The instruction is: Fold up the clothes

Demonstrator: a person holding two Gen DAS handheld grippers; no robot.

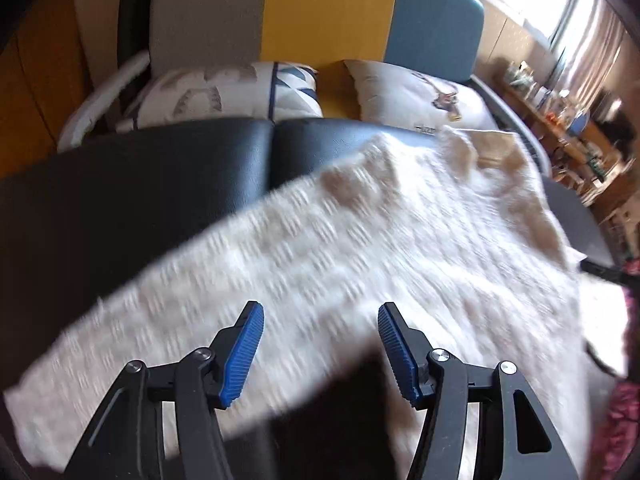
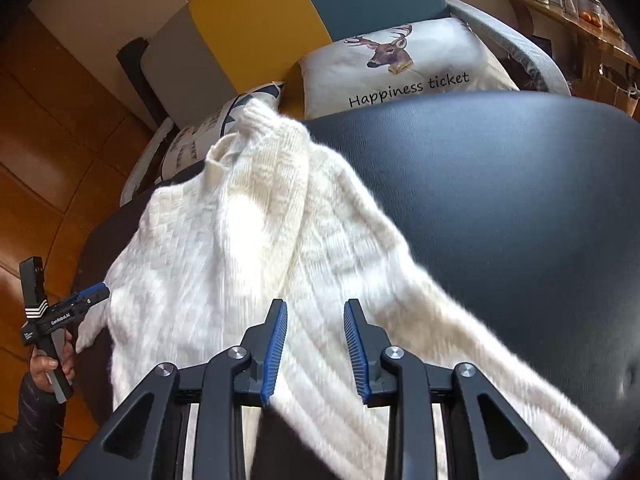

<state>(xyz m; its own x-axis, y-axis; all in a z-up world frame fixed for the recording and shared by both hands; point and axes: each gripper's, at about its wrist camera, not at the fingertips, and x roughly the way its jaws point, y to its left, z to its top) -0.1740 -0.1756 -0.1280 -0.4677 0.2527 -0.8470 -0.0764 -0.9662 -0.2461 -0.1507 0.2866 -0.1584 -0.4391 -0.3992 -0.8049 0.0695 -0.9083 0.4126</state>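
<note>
The cream knitted sweater point(image 2: 256, 248) lies spread across my dark padded surface point(image 2: 500, 200), cable-patterned and fuzzy. One ribbed-cuffed sleeve is folded over the body, its cuff toward the far edge; the other sleeve trails out toward the near right (blurred in my left wrist view point(image 1: 360, 240)).

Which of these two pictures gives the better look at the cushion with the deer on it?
The right wrist view. There the deer cushion sits sharp behind the dark seat, showing antlers, head and the words "Happiness ticket". In the left wrist view the same cushion is smaller and blurred; the deer is only a brownish smudge.
</note>
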